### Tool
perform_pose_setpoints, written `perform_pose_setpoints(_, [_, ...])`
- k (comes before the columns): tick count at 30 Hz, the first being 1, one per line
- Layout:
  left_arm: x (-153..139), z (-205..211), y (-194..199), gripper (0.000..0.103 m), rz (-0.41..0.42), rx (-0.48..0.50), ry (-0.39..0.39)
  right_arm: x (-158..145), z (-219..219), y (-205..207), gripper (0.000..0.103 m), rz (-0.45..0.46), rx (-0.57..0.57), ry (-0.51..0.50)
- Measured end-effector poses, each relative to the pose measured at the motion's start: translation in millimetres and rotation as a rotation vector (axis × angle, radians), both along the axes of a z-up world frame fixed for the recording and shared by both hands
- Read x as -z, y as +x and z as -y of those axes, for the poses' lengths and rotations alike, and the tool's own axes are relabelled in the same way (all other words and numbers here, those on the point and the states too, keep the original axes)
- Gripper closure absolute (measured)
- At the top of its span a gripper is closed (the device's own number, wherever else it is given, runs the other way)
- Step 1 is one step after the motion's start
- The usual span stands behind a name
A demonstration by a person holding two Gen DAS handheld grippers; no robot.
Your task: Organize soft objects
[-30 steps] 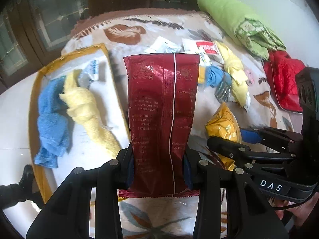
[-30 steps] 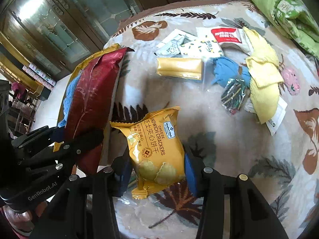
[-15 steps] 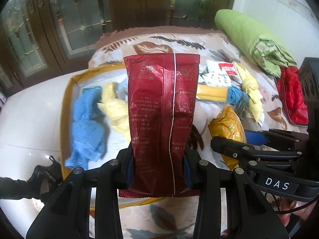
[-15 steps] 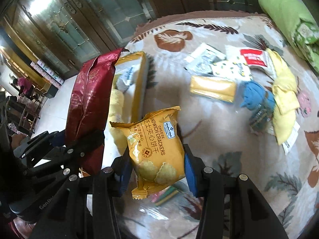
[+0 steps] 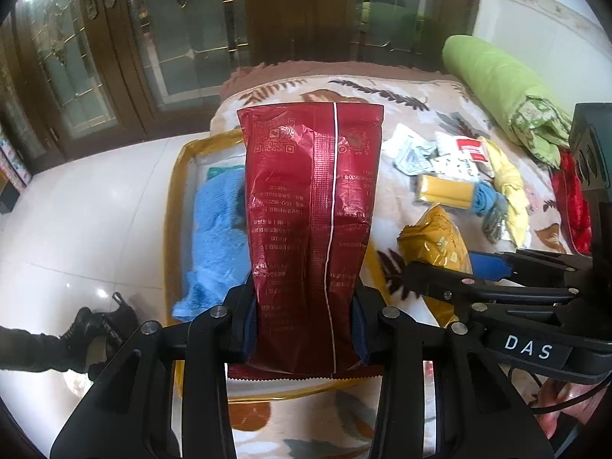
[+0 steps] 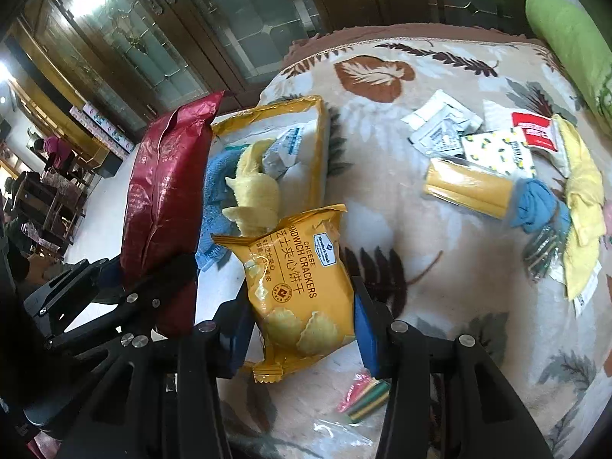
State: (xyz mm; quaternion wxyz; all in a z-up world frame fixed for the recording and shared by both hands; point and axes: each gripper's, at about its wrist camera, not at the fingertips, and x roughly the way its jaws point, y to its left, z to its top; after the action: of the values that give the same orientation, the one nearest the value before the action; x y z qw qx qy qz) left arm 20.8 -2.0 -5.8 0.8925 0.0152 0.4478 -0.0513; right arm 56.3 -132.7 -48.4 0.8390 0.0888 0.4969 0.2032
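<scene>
Nearest the left wrist camera, the left gripper (image 5: 304,317) is seen closed on a tall red foil packet (image 5: 311,206), which is held upright with its lower part pinched between the two fingers (image 5: 244,317) and its serrated bottom edge hanging just below them. To its right, the right gripper (image 6: 302,329) is seen closed on a yellow cheese cracker packet (image 6: 302,283), gripped across its lower half and tilted slightly to the left; the same packet (image 5: 434,237) is visible from the left camera. Both packets are carried above the bed. Just below the right gripper, a small clear bag of coloured sticks (image 6: 363,397) is seen lying on the leaf-patterned blanket (image 6: 382,191).

Behind the red packet, a gold-rimmed tray (image 5: 179,176) is laid at the left edge of the bed. A blue towel (image 5: 214,237) and a yellow cloth (image 6: 254,191) are held in it, together with a pale wrapper (image 6: 287,149) at its far end.

Farther out on the blanket, a flat yellow packet (image 6: 468,187) is seen beside a blue cloth ball (image 6: 533,206) and a long yellow cloth (image 6: 581,206). A dark striped wrapper (image 6: 543,248) is partly tucked beneath these two cloths, though the blur leaves its contents unclear. Beyond them, white sachets (image 6: 440,126), a lemon-printed pack (image 6: 497,149) and a red-and-white packet (image 6: 533,132) are grouped close together.

At the far right, a green roll of bedding (image 5: 497,76) and a red quilted item (image 5: 570,199) are seen by the wall. Dark glazed wooden doors (image 5: 153,38) are seen beyond the bed.
</scene>
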Motion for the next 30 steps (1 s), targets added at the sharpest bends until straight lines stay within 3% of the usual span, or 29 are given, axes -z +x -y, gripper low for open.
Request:
perform_pose_setpoints(10, [19,-46,15,0.065,-0.055,-0.108,-0.04,6,-45,31,0.056,0.005,-0.039,-0.035])
perform_pose_setpoints(24, [45,-55,57,0.065,-0.118,-0.14,-0.067,26,-76,83,0.055,-0.006,-0.043,-0.106])
perform_pose_setpoints(30, [46,-55,61,0.062,-0.121,-0.129,-0.083,18,-65,85,0.048,0.015,-0.041,-0.035])
